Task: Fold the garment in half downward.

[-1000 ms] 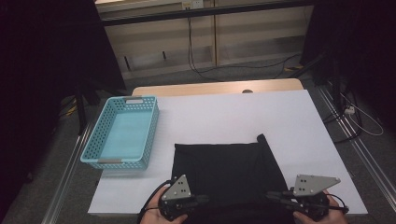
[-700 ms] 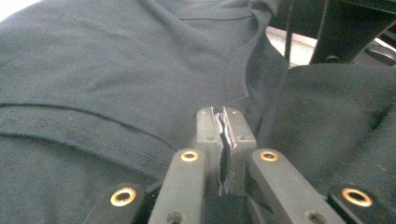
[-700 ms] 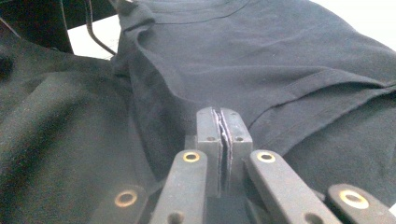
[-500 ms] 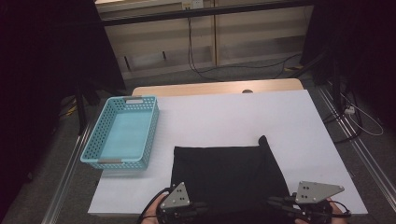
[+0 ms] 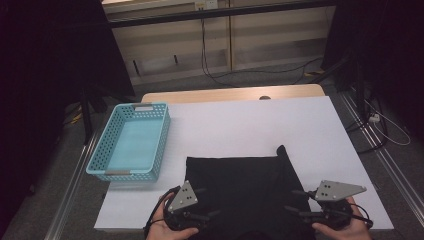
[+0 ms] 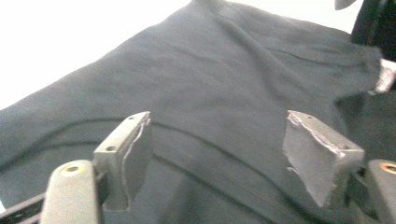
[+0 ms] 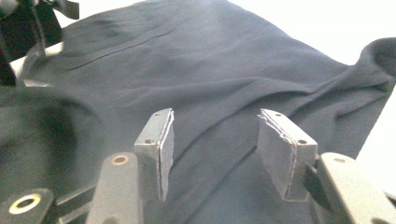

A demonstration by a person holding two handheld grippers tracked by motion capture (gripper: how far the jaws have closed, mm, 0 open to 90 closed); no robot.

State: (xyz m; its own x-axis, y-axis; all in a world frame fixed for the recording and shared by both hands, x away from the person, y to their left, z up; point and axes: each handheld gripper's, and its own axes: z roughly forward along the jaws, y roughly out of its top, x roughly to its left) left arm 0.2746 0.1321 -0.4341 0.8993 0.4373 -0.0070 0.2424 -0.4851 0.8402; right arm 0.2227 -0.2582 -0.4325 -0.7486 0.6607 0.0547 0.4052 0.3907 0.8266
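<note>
Black cloth (image 5: 240, 192) is lying flat on the white bench (image 5: 250, 125), near edge toward the person, one corner (image 5: 281, 150) poking up at the far right. Both tongs have just been opening — left tongs (image 5: 207, 215) are standing wide, right tongs (image 5: 295, 210) about half open, and nothing is pinched between either pair. In the gripper views the cloth is passing under the pads (image 6: 135, 154) without being pressed, so it looks released after smoothing or a fold. Hands are sitting low at the bench's near edge, one at each near corner of the cloth, tongs pointing inward and level — likely placed to keep the edge square. Blue basket (image 5: 131, 142) is waiting at the left, apart from the cloth.
</note>
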